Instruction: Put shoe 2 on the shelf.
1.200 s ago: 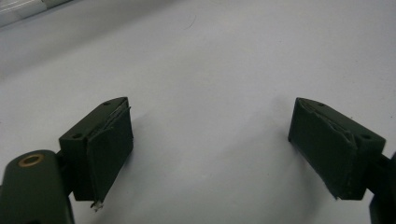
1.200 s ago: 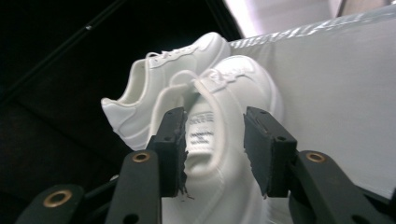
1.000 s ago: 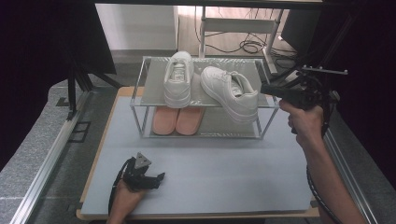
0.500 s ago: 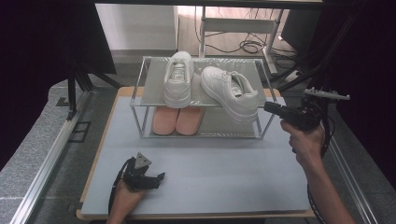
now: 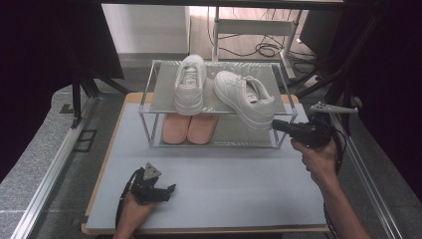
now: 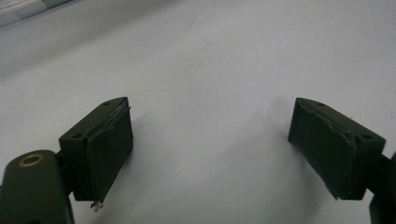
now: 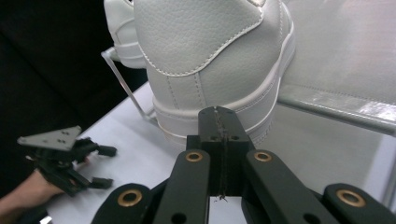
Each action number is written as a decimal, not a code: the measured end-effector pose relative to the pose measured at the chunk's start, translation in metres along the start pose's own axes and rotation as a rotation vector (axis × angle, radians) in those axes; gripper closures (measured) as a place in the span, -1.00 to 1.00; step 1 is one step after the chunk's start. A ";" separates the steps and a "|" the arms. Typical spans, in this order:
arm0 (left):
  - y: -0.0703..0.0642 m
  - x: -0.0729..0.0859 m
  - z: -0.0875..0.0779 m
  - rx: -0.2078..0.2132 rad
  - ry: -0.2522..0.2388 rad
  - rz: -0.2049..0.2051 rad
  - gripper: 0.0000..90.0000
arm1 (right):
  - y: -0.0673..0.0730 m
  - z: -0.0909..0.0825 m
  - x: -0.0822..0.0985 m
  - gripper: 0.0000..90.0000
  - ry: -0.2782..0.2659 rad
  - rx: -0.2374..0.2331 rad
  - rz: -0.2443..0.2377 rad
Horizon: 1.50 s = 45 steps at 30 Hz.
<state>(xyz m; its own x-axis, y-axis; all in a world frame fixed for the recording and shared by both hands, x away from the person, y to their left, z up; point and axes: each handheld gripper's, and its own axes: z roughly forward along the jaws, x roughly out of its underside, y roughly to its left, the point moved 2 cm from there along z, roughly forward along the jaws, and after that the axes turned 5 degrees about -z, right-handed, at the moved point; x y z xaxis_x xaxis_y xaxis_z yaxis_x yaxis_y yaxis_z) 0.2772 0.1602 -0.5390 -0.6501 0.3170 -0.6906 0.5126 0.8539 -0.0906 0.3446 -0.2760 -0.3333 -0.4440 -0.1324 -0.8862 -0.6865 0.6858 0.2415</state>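
Two white sneakers stand on the top shelf of a clear two-tier rack. The left sneaker points away from me. The right sneaker lies at an angle, and its heel overhangs the shelf's front edge. My right gripper sits just in front of and below that heel. Its jaws have just been closing and are now shut with nothing between them. My left gripper rests open on the grey mat at the front left, holding nothing.
A pair of pink slippers lies on the rack's lower shelf. The grey mat covers a wooden board between the rack and me. Metal rails run along both sides. Cables and a stand lie on the floor behind the rack.
My right gripper has come down and a little nearer, from above the shelf's right end to the heel of the right sneaker, and its jaws have closed. The left gripper stayed put.
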 end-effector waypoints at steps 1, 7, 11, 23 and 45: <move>0.000 0.000 0.000 0.000 0.000 -0.001 -0.69 | -0.001 0.000 0.000 1.00 -0.005 -0.006 0.004; 0.000 0.000 0.000 0.000 -0.001 0.000 -0.69 | 0.000 0.002 0.000 1.00 -0.008 -0.013 0.010; 0.000 0.000 0.000 0.000 -0.002 -0.001 -0.69 | 0.001 0.006 -0.001 1.00 -0.013 -0.030 0.008; 0.000 0.000 0.000 0.000 -0.002 0.000 -0.69 | 0.005 0.030 -0.007 1.00 -0.009 -0.068 0.014; 0.000 0.000 0.000 -0.001 -0.003 -0.001 -0.69 | 0.010 0.081 -0.022 1.00 0.001 -0.067 -0.009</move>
<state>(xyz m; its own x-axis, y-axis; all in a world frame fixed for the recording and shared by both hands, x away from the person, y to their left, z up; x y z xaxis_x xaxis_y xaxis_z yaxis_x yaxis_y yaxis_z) 0.2772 0.1602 -0.5392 -0.6484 0.3151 -0.6930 0.5119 0.8542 -0.0906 0.3941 -0.2080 -0.3431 -0.4383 -0.1392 -0.8880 -0.7277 0.6349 0.2596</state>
